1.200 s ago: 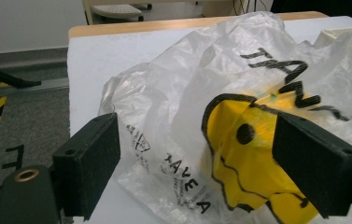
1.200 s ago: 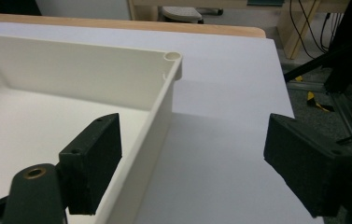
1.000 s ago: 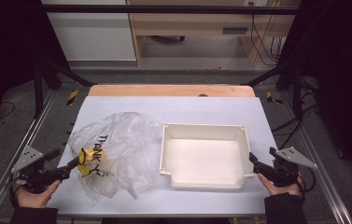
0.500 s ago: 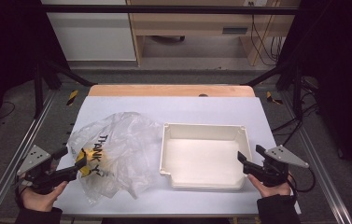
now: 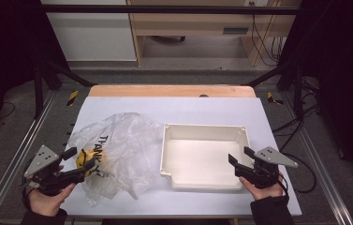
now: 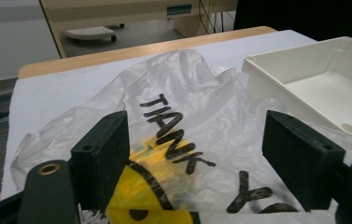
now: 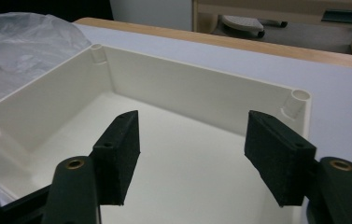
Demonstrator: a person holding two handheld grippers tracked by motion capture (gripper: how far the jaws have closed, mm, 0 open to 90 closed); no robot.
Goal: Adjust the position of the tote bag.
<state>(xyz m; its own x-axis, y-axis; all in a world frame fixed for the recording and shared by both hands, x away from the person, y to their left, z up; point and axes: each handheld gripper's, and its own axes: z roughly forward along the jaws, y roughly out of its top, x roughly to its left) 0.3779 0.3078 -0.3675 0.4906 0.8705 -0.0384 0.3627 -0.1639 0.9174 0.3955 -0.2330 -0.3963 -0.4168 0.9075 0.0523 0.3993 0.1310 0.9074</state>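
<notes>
Right gripper [image 5: 243, 161] has advanced over the white tray [image 5: 205, 132], jaws apart.

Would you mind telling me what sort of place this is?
Probably a lab data-collection station: a covered table in a dark metal frame, cables behind, and a hand-held gripper in each hand.

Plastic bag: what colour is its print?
Black lettering and a yellow smiley on the clear plastic bag, best seen in the left gripper view.
</notes>
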